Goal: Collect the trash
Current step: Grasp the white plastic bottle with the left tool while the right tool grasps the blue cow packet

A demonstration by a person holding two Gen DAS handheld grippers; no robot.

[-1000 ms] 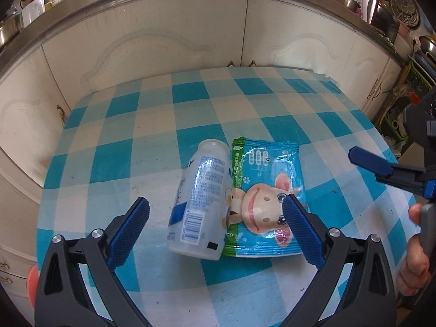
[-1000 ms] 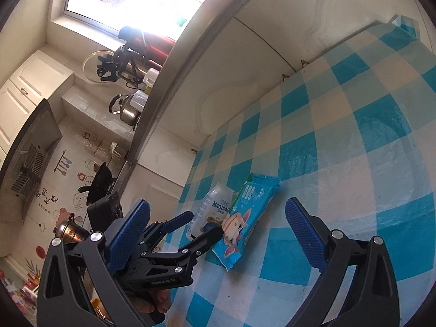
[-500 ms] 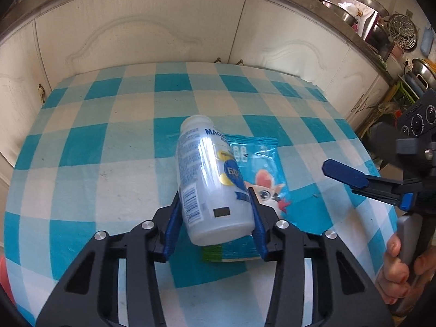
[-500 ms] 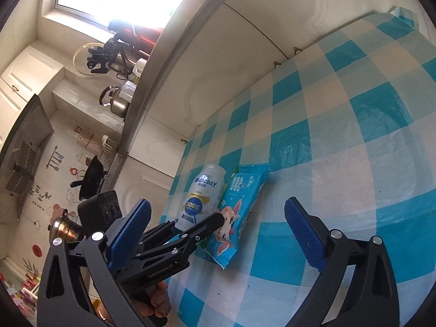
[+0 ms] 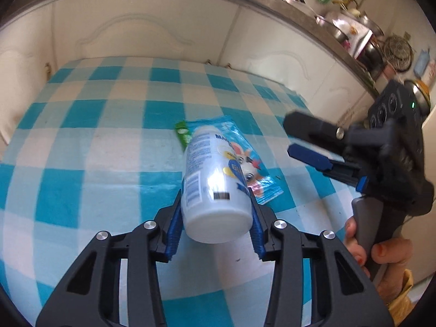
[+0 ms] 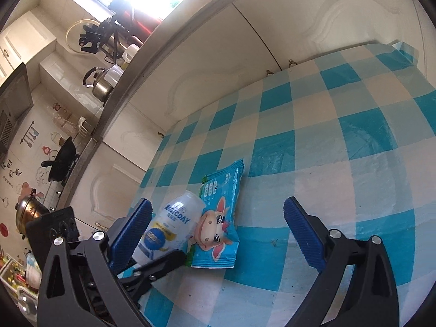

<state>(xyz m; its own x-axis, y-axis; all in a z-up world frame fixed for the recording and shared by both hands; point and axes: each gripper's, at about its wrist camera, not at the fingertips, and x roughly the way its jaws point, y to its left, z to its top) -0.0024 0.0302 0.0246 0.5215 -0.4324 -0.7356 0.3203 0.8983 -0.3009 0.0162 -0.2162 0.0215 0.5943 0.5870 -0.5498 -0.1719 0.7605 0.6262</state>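
My left gripper point(image 5: 215, 212) is shut on a white plastic bottle point(image 5: 212, 179) with a blue label and holds it lifted off the table. The bottle also shows in the right wrist view point(image 6: 171, 226), held in the left gripper. A blue snack packet with a cartoon cow point(image 6: 220, 215) lies flat on the blue checked tablecloth point(image 6: 340, 163), just right of the bottle; in the left wrist view the packet point(image 5: 250, 163) lies behind the bottle. My right gripper point(image 6: 218, 231) is open and empty, above the table with the packet between its fingers' line of sight.
White cabinet doors point(image 5: 150, 30) under a steel counter edge stand right behind the table. The right gripper's body point(image 5: 381, 147) and the hand holding it are at the table's right edge. Kitchen pots point(image 6: 100, 84) sit on the counter at the far left.
My left gripper closed on the bottle and lifted it from beside the packet. The right gripper moved in closer to the packet and stayed open.
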